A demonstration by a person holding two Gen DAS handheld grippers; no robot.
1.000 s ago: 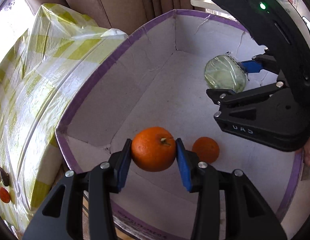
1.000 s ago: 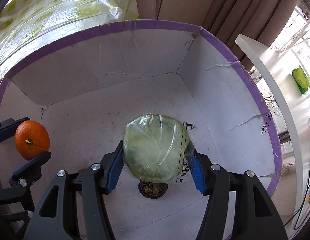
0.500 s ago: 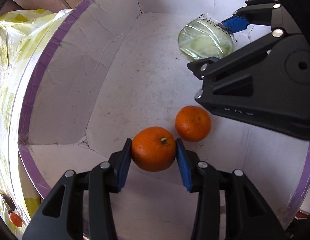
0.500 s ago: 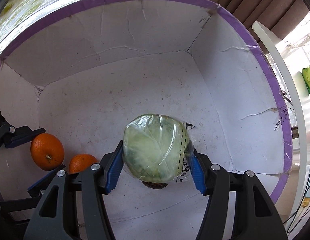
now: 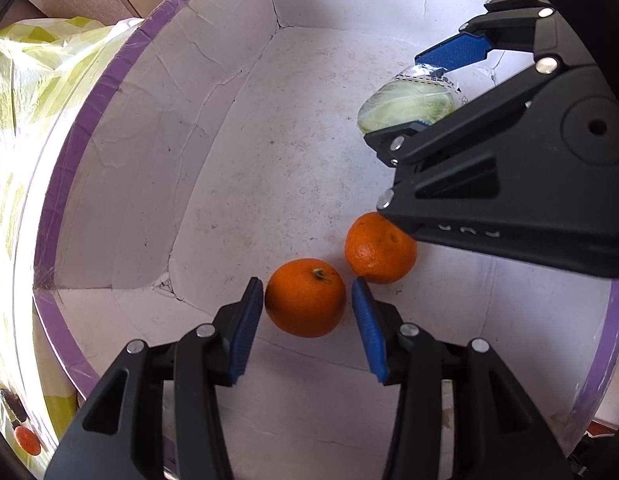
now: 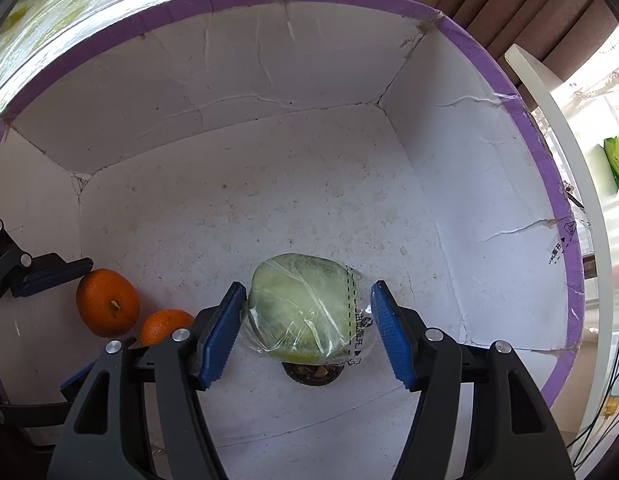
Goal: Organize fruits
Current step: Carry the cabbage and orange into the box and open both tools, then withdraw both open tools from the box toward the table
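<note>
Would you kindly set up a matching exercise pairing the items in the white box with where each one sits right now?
Things:
1. orange with stem
2. smaller orange
3. wrapped cabbage
4. dark round object

Places:
A. between the blue pads of the right hand-held gripper
B. on the box floor, mostly hidden beneath the cabbage
C. between the blue pads of the left hand-held gripper
D. just outside the left gripper's pads, beside the other orange

Pairs: 1-C, 2-D, 3-A, 4-B
</note>
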